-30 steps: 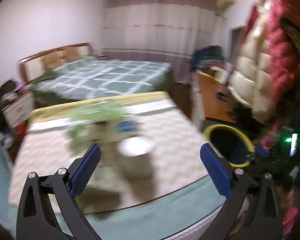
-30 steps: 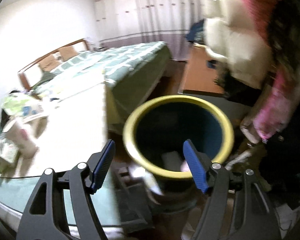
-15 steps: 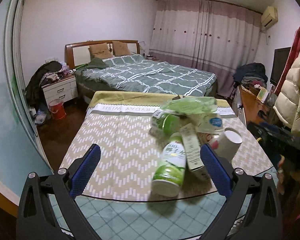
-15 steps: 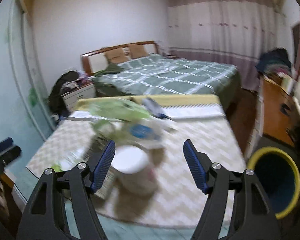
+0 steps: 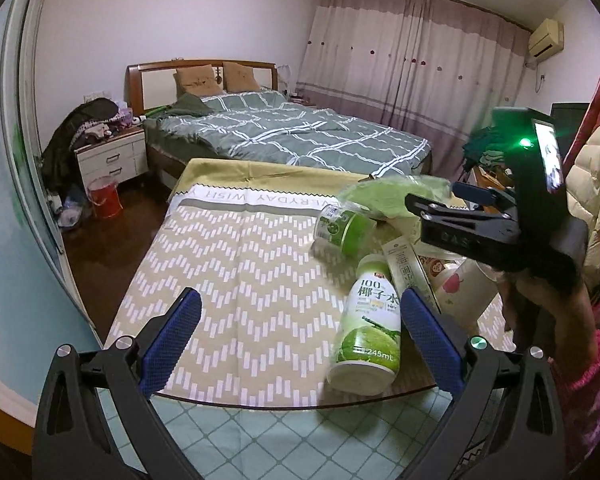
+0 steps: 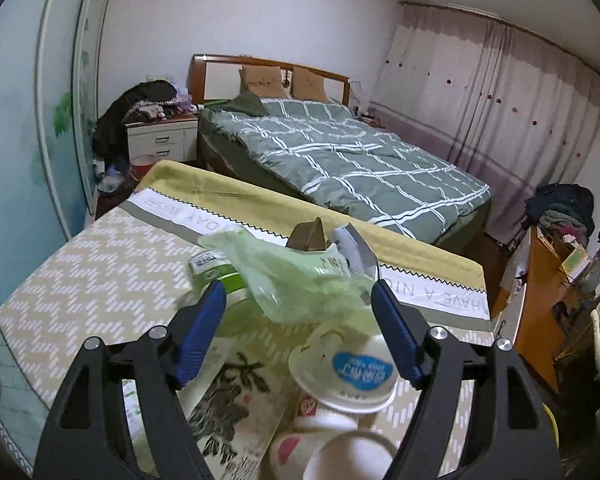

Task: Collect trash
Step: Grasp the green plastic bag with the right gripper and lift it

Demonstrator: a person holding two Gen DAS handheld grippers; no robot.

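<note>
A pile of trash lies on the patterned tablecloth (image 5: 252,280). In the left wrist view I see a coconut-water bottle (image 5: 370,330) on its side, a green cup (image 5: 342,232), a narrow carton (image 5: 410,276), a green plastic bag (image 5: 384,196) and a white paper cup (image 5: 460,292). My left gripper (image 5: 298,340) is open and empty, just left of the bottle. My right gripper (image 6: 300,328) is open and empty, above the green bag (image 6: 300,280), a white lid (image 6: 348,376) and the paper cup (image 6: 340,452). It also shows in the left wrist view (image 5: 480,228).
A bed with a green checked cover (image 5: 292,136) stands behind the table. A white nightstand (image 5: 112,156) and a red bucket (image 5: 104,196) are at the back left. A wooden desk (image 6: 548,280) with clutter is on the right. Coats (image 5: 596,184) hang at the far right.
My right gripper has swung from the yellow-rimmed bin to over the trash pile. My left gripper has turned left and now faces the table, with the bottle by its right finger.
</note>
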